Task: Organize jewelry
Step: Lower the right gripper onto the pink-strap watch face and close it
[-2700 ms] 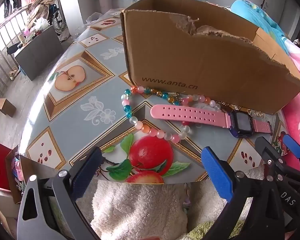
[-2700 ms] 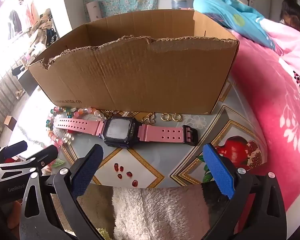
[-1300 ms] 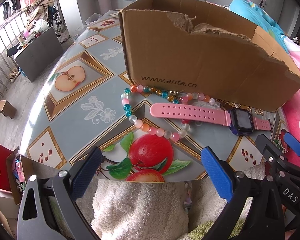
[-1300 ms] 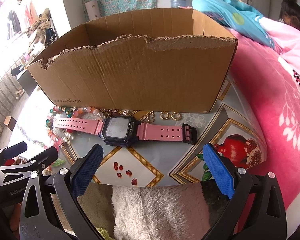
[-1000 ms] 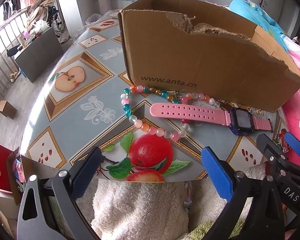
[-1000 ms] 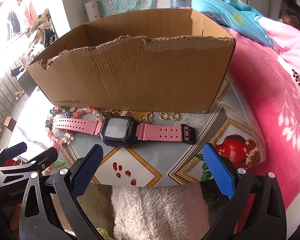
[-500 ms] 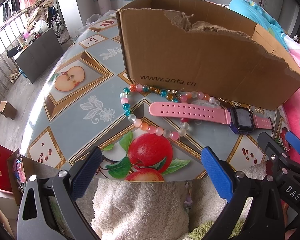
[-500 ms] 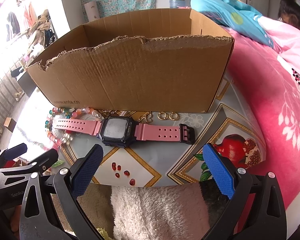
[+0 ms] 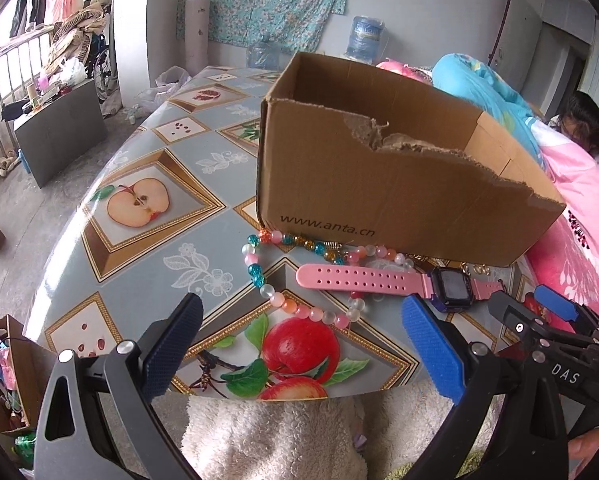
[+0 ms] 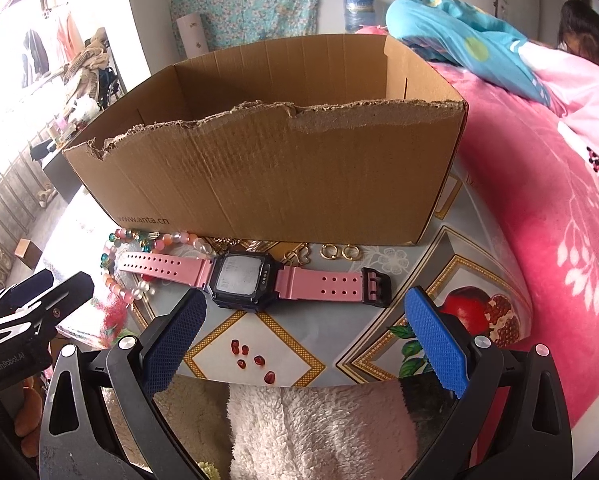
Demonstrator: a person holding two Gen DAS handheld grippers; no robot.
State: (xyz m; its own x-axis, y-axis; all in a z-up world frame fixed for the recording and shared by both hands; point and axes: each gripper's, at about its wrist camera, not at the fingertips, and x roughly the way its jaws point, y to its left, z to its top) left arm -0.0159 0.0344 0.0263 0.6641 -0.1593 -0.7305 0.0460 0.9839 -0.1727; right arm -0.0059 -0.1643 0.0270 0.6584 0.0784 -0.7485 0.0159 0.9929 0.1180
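A pink-strapped digital watch [image 10: 243,274] lies flat on the table in front of an open cardboard box [image 10: 267,184]; it also shows in the left wrist view [image 9: 383,280]. A bead bracelet [image 9: 271,276] of pink, teal and orange beads lies partly under the watch strap; it also shows in the right wrist view [image 10: 139,256]. Small gold rings [image 10: 339,251] and a gold charm [image 10: 297,257] lie by the box's foot. My left gripper [image 9: 299,340] is open and empty, short of the bracelet. My right gripper [image 10: 303,332] is open and empty, just short of the watch.
The table [image 9: 147,200] has a fruit-pattern cloth, and its near edge lies just in front of both grippers. A pink blanket [image 10: 559,220] and a person [image 9: 587,128] are to the right. A grey cabinet [image 9: 59,136] stands on the floor at left.
Both grippers have risen and edged forward slightly, so the box and jewelry sit lower in view. Nothing on the table has moved.
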